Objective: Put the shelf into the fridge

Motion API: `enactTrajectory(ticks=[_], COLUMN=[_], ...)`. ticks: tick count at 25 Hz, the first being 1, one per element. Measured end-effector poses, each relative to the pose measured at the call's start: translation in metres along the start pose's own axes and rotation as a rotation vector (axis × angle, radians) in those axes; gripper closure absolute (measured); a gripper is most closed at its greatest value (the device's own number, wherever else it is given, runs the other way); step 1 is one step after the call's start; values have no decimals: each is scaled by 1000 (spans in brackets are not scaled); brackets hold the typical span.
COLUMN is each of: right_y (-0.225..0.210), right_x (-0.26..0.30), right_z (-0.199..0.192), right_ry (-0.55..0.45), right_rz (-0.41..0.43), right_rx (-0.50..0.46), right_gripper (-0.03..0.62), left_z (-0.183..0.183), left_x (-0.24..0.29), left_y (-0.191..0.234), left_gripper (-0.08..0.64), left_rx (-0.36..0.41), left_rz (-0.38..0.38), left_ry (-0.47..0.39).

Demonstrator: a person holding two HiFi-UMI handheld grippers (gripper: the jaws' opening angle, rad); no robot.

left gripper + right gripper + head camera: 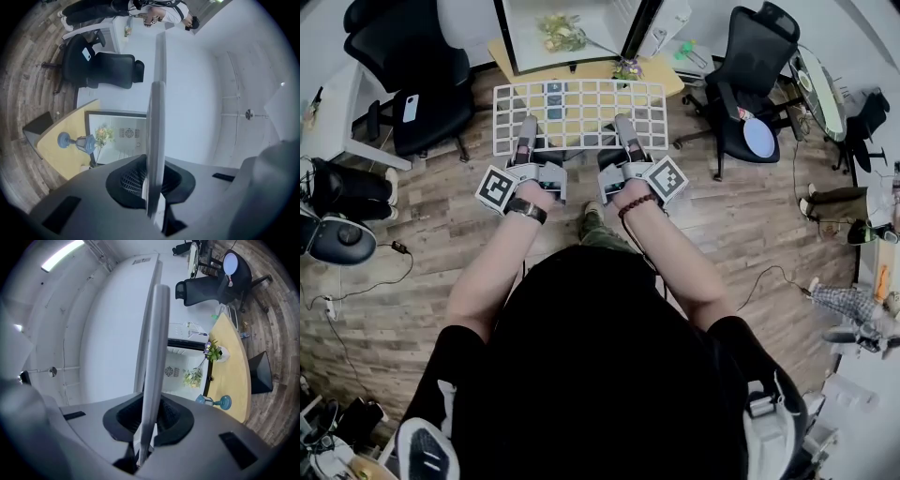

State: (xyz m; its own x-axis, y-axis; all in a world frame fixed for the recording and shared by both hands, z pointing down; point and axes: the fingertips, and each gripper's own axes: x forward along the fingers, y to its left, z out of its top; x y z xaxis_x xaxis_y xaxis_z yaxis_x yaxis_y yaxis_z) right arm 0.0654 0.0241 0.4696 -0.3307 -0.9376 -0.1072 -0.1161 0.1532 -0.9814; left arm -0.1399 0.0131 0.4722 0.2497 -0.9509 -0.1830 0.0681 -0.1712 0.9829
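Both left tongs and right tongs grip the shelf, seemingly by its near edge.

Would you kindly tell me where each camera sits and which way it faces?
Head view: on the person's head, looking steeply down at the wire shelf before the open fridge; forearms, left gripper and right gripper show.
Left gripper view: on the left gripper, looking along its jaws, shut on the shelf's edge, towards the fridge.
Right gripper view: the same from the right gripper.
Shared: both gripper views show the shelf edge-on, the fridge and the yellow table.
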Motion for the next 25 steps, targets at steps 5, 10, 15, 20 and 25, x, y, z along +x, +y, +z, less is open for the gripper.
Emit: enactTrajectory(ticks=[5, 10, 15, 20, 25], right_y=[-7, -14, -20, -33, -44], right_x=[27, 53, 79, 104, 119], right_z=[12, 30, 43, 56, 64], right_ry=[29, 58, 91, 134, 166], right_rz=[2, 1, 9, 7, 12], right_rx=[12, 16, 28, 32, 39], right_gripper=[548, 548, 548, 545, 545], left_z=[3, 1, 2, 3, 2], left_x=[24, 49, 73, 94, 104], left_y=[6, 11, 18, 27, 35], left_gripper=[523, 523, 523, 523, 523], left_rx=[7, 19, 26, 37, 41], left_rz=[9, 12, 14, 8, 6], left_ry=[-28, -58, -91, -125, -161])
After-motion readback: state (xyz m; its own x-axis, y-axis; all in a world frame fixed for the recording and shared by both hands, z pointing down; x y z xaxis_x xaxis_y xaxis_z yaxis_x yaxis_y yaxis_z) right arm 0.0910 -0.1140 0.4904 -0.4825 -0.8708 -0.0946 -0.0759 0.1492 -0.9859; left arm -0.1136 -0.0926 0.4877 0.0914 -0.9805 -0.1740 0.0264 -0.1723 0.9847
